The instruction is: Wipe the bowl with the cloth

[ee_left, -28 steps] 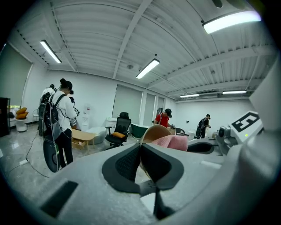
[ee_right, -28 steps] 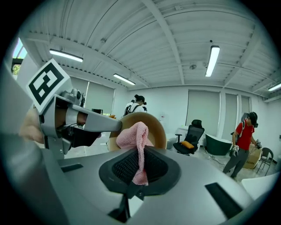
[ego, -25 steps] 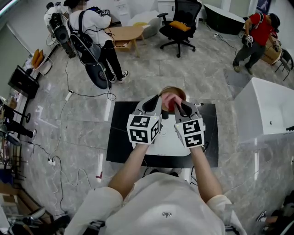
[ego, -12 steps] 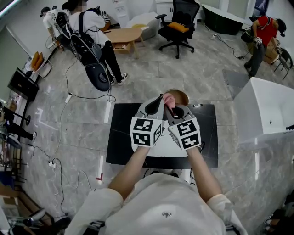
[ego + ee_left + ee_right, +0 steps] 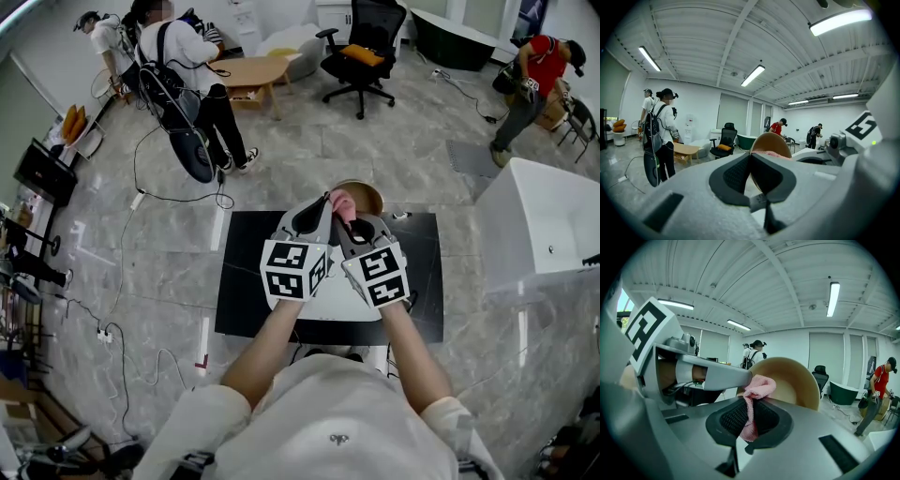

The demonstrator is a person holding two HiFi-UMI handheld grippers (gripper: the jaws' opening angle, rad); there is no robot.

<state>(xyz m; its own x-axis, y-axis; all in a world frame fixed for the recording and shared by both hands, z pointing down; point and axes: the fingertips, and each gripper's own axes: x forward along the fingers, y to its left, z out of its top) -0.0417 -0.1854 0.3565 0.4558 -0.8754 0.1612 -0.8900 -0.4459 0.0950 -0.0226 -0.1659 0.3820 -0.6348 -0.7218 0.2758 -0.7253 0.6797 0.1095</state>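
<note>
Bowl (image 5: 797, 380), tan and tipped up on its edge above the black worktop (image 5: 242, 281), has its rim pinched in the left tongs (image 5: 751, 161), which are closed almost fully on it. The right tongs (image 5: 749, 420) are clamped on a pink cloth (image 5: 758, 386), whose bunched end lies against the bowl's inside, just beside the tip of the left tongs. Since a second ago the right tongs have swung in toward the left pair, carrying the cloth across the bowl, while the bowl has stayed put. Each pair carries a cube (image 5: 292, 267) with black-and-white square markers.
</note>
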